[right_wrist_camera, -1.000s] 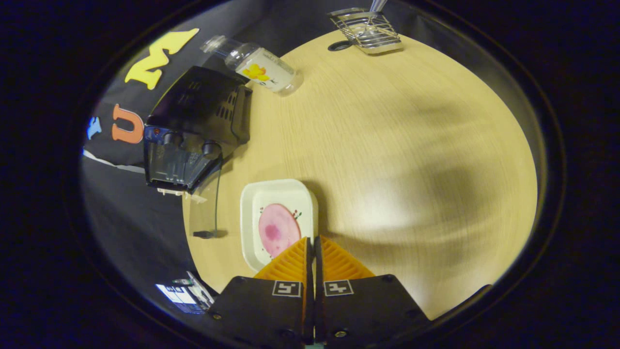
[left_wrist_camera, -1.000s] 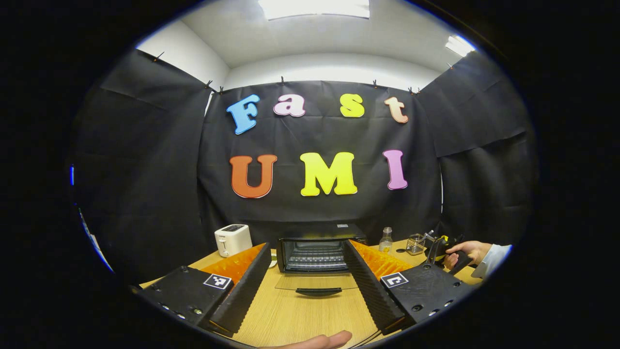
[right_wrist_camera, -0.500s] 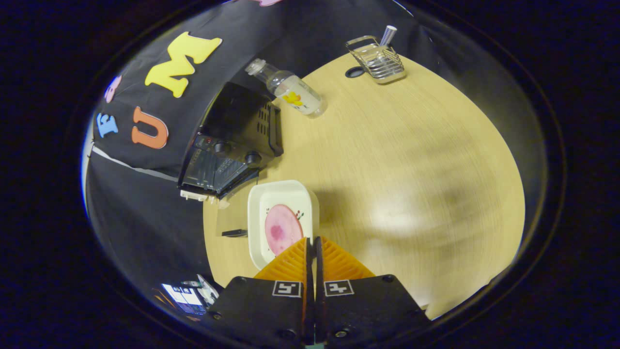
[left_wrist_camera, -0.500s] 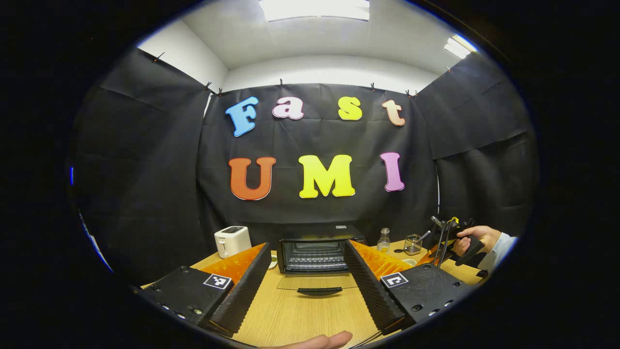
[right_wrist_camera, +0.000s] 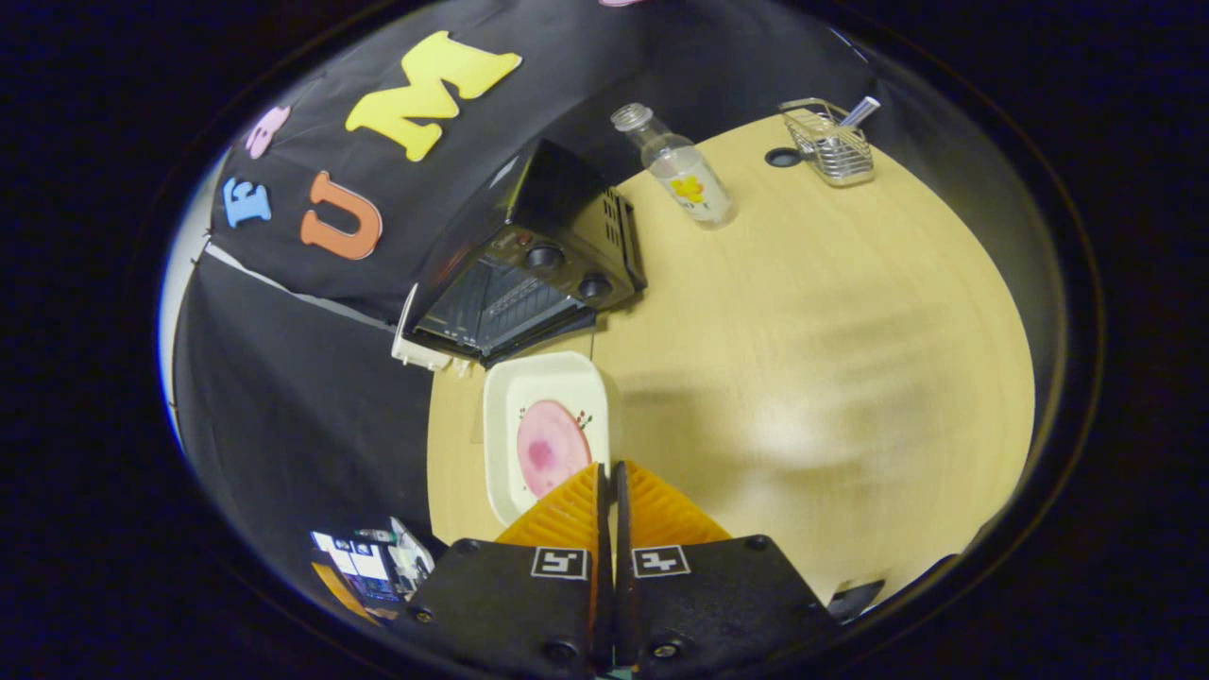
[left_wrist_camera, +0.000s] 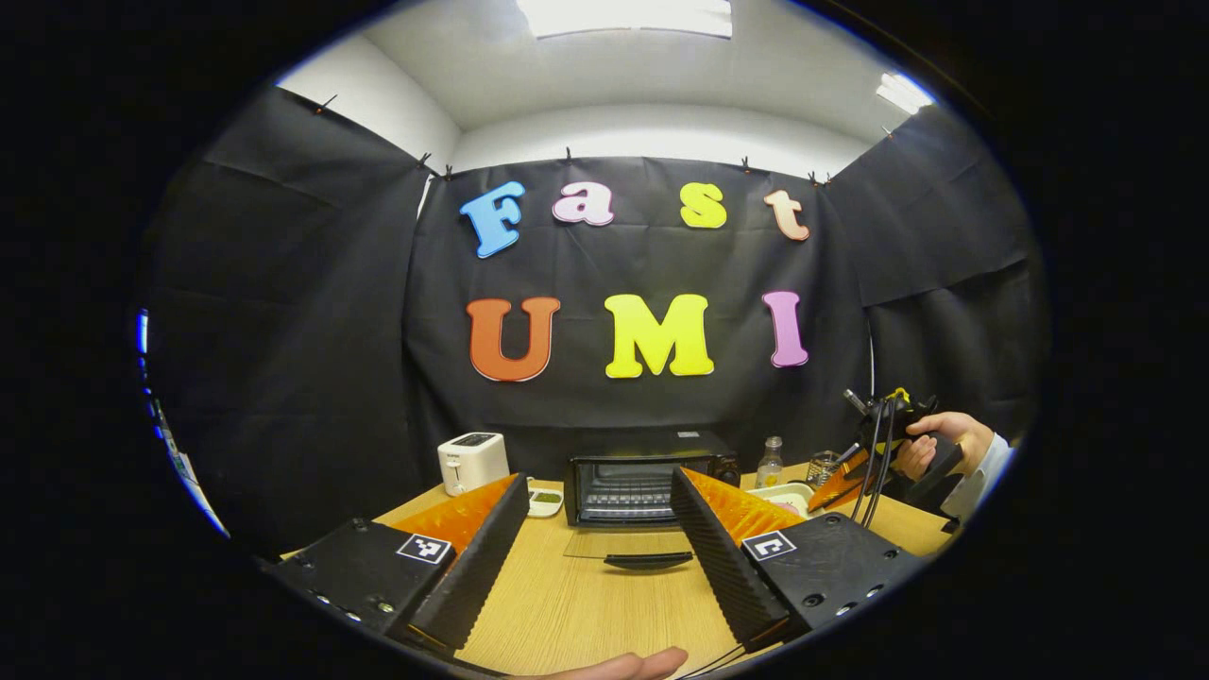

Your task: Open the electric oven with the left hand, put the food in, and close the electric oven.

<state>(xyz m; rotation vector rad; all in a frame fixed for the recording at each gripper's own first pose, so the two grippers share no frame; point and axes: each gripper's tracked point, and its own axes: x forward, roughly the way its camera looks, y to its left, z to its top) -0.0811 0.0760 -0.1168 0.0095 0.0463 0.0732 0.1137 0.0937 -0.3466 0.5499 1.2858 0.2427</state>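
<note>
The black electric oven [left_wrist_camera: 652, 484] stands at the table's back with its glass door [left_wrist_camera: 628, 546] folded down flat. My left gripper [left_wrist_camera: 600, 482] is open and hangs in front of the door with nothing between its fingers. Over to the right, a hand holds my right gripper [left_wrist_camera: 855, 469]. In the right gripper view, my right gripper [right_wrist_camera: 607, 467] is shut on the rim of a white square plate [right_wrist_camera: 529, 382] carrying a pink round slice of food [right_wrist_camera: 545, 449]. The plate is lifted off the table, just in front of the oven [right_wrist_camera: 529, 274].
A white toaster [left_wrist_camera: 472, 461] and a small dish [left_wrist_camera: 546, 498] sit left of the oven. To its right stand a clear bottle [right_wrist_camera: 675, 168] and a wire basket [right_wrist_camera: 831, 144]. Wooden table [right_wrist_camera: 831, 331] spreads to the right of the plate.
My right gripper has carried the plate up and over toward the oven's open front. My left gripper has drawn back a little from the oven, still open.
</note>
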